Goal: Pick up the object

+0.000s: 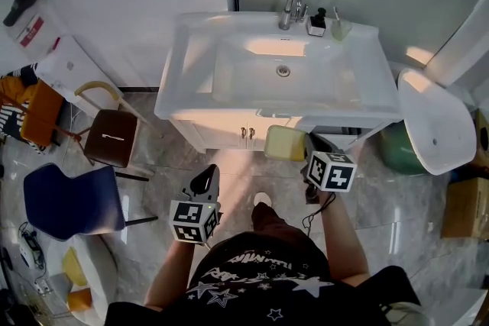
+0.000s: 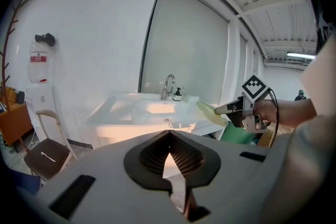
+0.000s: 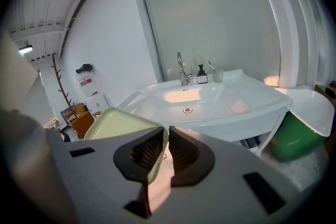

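In the head view a pale yellow-green dish (image 1: 284, 143) hangs in the air just in front of the white vanity (image 1: 191, 91). My right gripper (image 1: 308, 147) is shut on its right rim. The right gripper view shows that rim pinched between the black pads, with the dish (image 3: 118, 123) spreading out to the left of my right gripper (image 3: 166, 132). My left gripper (image 1: 205, 181) hovers lower and to the left, above the floor, shut with nothing in it. From the left gripper view (image 2: 169, 137) the dish (image 2: 209, 110) and the right gripper (image 2: 229, 108) show to the right.
On the basin's back ledge stand a faucet (image 1: 290, 8), a soap bottle (image 1: 316, 23) and a cup (image 1: 341, 28). A toilet lid (image 1: 432, 122) and a green bin (image 1: 401, 150) lie right. A brown stool (image 1: 111, 137) and a blue chair (image 1: 69, 202) stand left.
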